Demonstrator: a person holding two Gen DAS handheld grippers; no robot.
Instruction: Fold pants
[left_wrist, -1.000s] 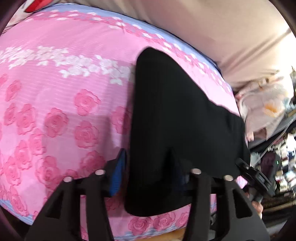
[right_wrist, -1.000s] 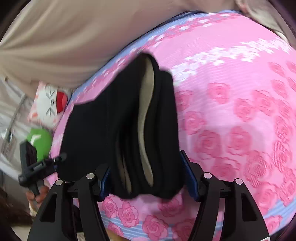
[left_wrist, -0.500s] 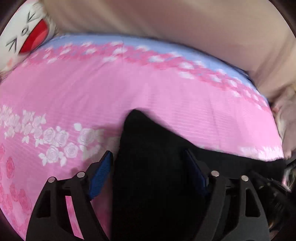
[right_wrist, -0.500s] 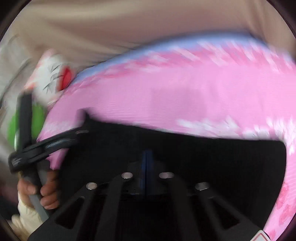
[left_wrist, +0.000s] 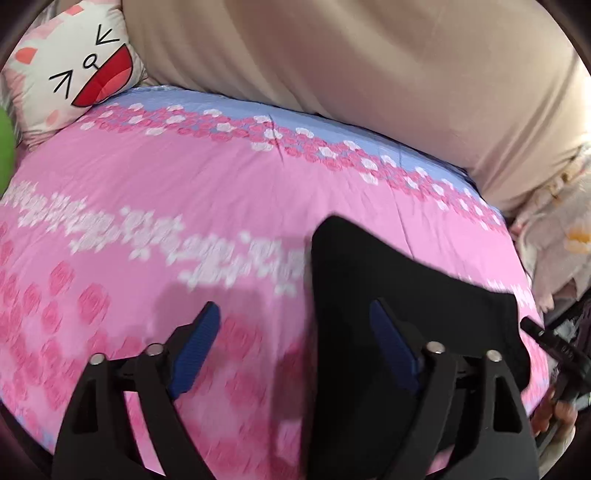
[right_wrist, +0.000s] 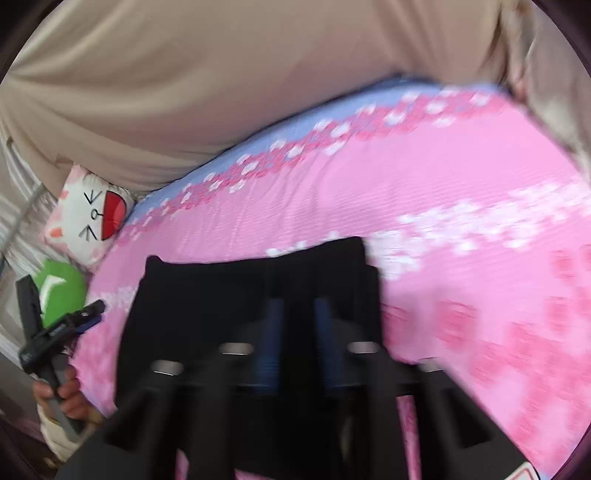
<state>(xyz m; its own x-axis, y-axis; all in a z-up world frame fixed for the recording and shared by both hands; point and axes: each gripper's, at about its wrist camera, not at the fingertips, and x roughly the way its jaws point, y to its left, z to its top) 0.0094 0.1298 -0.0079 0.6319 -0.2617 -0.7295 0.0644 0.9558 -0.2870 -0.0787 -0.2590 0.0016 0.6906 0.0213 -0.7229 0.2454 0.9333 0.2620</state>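
The folded black pants (left_wrist: 399, 295) lie on the pink rose-print bed cover (left_wrist: 184, 192) near its front edge. My left gripper (left_wrist: 295, 332) is open and empty, its left finger over bare cover and its right finger over the pants' left part. In the right wrist view the pants (right_wrist: 207, 295) lie just ahead of my right gripper (right_wrist: 297, 325), whose blue pads stand a narrow gap apart with black cloth showing between them. The view is blurred, and I cannot tell whether the pads pinch the cloth. The left gripper also shows there (right_wrist: 59, 328), held in a hand.
A white cat-face cushion (left_wrist: 74, 70) and a green object (right_wrist: 62, 288) sit at the bed's far left. A beige curtain (left_wrist: 369, 66) hangs behind the bed. Floral bedding (left_wrist: 561, 236) lies at the right edge.
The right gripper's pads, shut half a second ago, now stand slightly apart. The left gripper has shifted left off the pants' middle. The pants now lie flat and folded.
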